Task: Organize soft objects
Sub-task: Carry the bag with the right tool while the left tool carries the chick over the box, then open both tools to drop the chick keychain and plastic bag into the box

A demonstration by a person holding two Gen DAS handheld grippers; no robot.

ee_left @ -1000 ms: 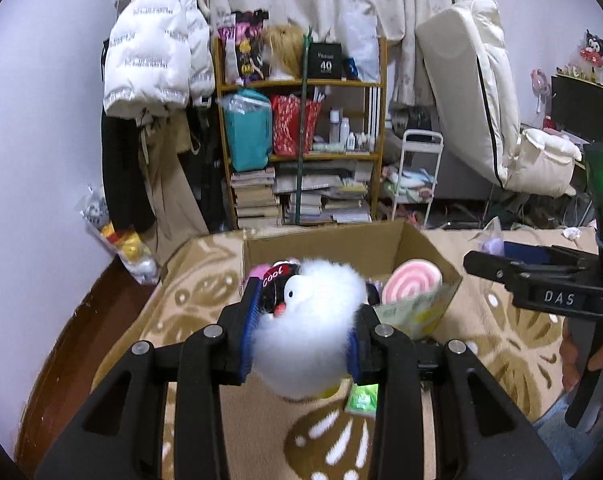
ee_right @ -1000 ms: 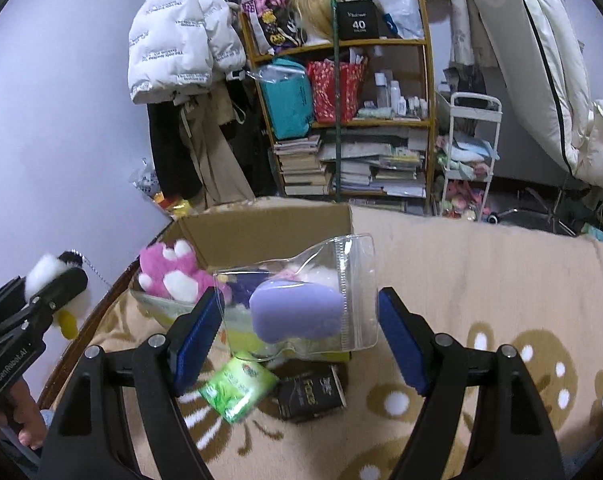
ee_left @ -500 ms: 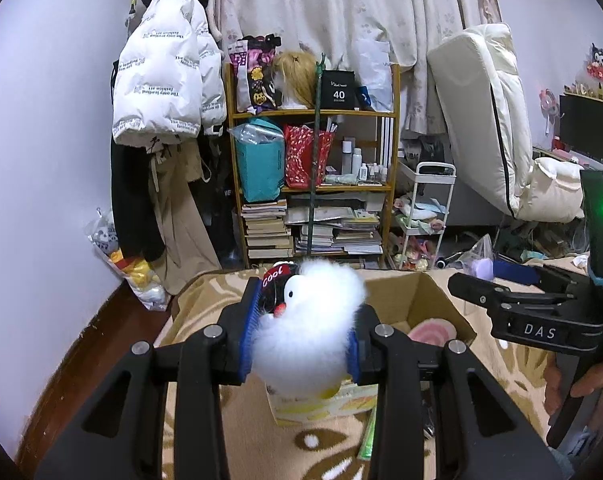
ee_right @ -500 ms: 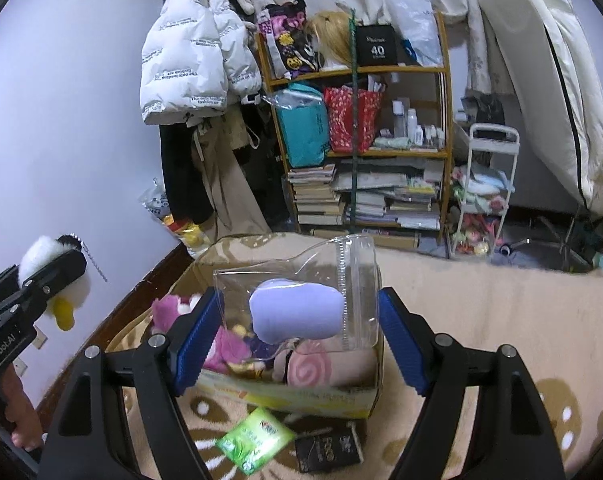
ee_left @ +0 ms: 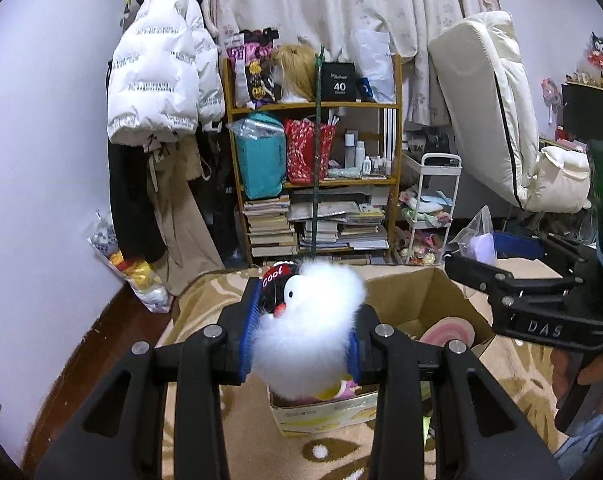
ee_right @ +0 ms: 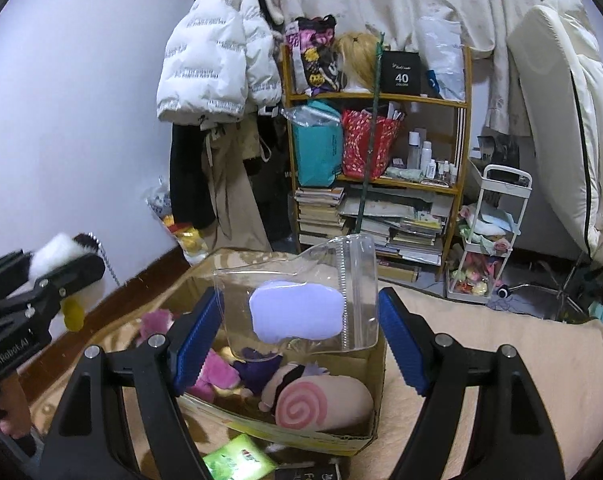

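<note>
I hold both loads above the cardboard box [ee_right: 381,376] for dropping — left gripper [ee_left: 299,346] clamped on a fluffy white duck plush [ee_left: 313,320], right gripper [ee_right: 299,340], at three o'clock, spread wide around a clear zip bag [ee_right: 301,300].

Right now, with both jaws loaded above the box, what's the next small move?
Probably lower the left gripper and release the white fluffy toy into the cardboard box: it hangs over the open box, which already holds plush toys and shows free room.

A patterned beige blanket [ee_right: 481,344] carries the cardboard box [ee_right: 377,392] and a green packet [ee_right: 237,460].
</note>
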